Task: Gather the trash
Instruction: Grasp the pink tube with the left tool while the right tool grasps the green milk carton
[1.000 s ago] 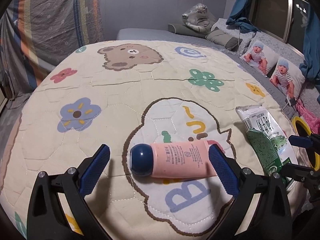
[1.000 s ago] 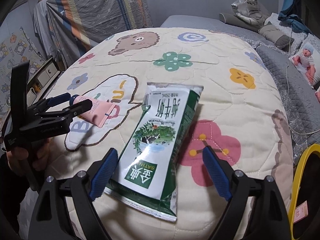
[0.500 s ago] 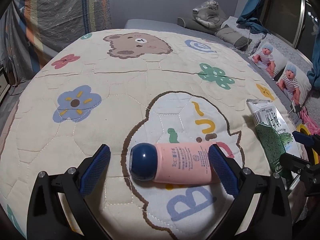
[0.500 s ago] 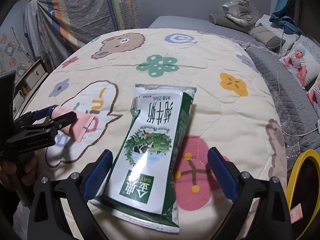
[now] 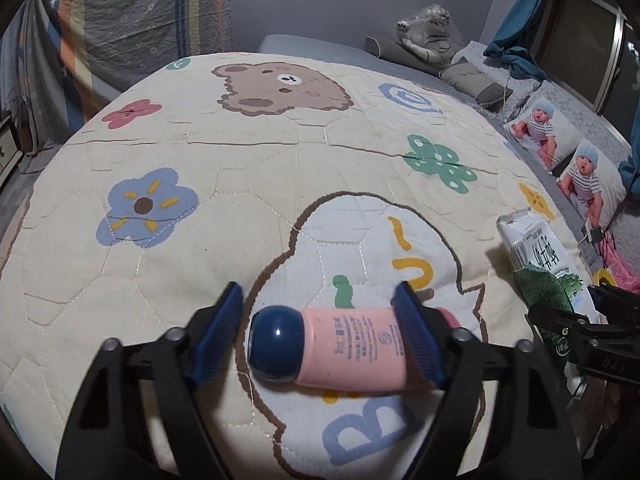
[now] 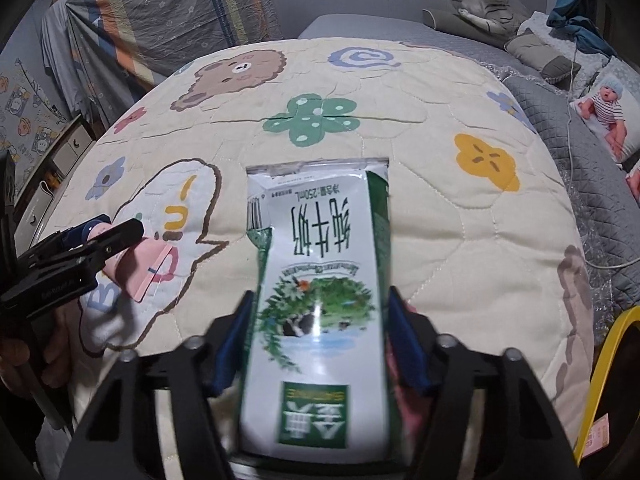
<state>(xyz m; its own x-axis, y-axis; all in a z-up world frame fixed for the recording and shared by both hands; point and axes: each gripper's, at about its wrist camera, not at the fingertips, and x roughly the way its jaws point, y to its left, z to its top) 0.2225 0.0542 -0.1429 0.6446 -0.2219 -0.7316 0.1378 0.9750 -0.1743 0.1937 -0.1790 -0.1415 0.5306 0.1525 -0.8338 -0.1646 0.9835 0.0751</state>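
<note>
A pink tube with a navy cap (image 5: 340,344) lies crosswise on the quilt between the jaws of my left gripper (image 5: 318,290), which are closing. The right pad sits against the tube's body. The left pad stops just short of the cap. The tube's flat tail (image 6: 146,276) sticks out past the left gripper (image 6: 108,232) in the right wrist view. A flattened green-and-white milk carton (image 6: 320,280) runs lengthwise through my right gripper (image 6: 322,296), whose closing pads touch both of its long edges. The left wrist view catches the carton (image 5: 536,248) and right gripper (image 5: 560,316) at its right edge.
The cream quilt (image 5: 260,152) with bear and flower prints covers a round bed. A yellow-rimmed bin (image 6: 612,344) stands at the bed's right edge. Baby-print pillows (image 5: 540,128) and grey cushions lie beyond. A person's hand (image 6: 16,356) holds the left gripper's handle.
Both grippers' jaws have narrowed from wide open. The right gripper has come forward and down over the carton, which now lies straight between its pads. The left gripper stayed around the tube.
</note>
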